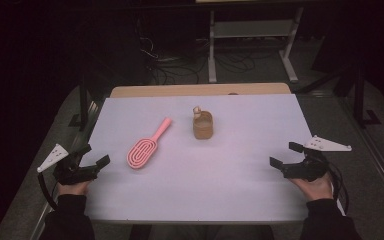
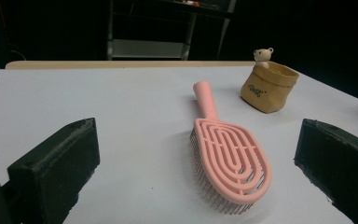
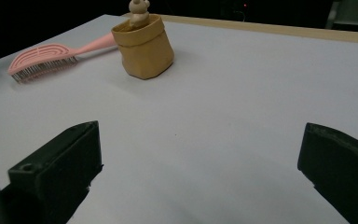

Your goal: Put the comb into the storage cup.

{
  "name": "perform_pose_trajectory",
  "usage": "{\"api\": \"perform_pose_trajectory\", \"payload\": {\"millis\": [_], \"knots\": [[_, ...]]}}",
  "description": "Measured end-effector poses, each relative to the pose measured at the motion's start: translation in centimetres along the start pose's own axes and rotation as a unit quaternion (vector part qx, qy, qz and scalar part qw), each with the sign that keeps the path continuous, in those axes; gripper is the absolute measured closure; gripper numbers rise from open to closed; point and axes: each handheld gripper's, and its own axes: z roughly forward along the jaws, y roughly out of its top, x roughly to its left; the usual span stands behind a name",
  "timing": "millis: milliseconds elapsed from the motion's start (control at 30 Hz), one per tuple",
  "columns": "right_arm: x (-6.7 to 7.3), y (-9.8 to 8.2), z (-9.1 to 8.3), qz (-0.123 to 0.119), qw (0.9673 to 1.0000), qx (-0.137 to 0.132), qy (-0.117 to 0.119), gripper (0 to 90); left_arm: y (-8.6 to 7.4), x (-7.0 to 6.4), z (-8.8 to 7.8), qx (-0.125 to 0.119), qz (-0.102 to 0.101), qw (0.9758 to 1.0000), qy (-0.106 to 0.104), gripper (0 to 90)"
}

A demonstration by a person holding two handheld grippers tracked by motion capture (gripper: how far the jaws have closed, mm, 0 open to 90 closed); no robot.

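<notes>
Hairbrush (image 1: 145,148) on table (image 1: 230,175), left of pouch (image 1: 203,126).

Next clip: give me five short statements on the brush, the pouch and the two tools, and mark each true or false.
1. The pink brush lies with its bristles down. True.
2. The left tool is shut on the brush. False: its jaws stand open with nothing in them, short of the brush.
3. A small bear figure sits at the rim of the tan pouch. True.
4. The brush rests inside the pouch. False: it lies on the white table beside it, apart.
5. The right tool is open and empty. True.
</notes>
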Motion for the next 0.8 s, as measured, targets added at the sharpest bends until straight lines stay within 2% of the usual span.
{"api": "perform_pose_trajectory", "payload": {"millis": [533, 633, 800], "knots": [[-0.3, 0.1, -0.2, 0.003, 1.0, 0.0, -0.002, 0.0, -0.1, 0.0, 0.0, 0.004, -0.003, 1.0, 0.004, 0.0], [-0.3, 0.1, -0.2, 0.002, 1.0, 0.002, -0.002, 0.0, -0.1, 0.1, 0.3, 0.008, -0.01, 0.9999, 0.006, 0.0], [-0.3, 0.0, -0.1, 0.002, 1.0, 0.006, -0.004, 0.0, 0.2, -0.2, 0.9, 0.018, 0.0, 0.9998, 0.001, 0.0]]}}
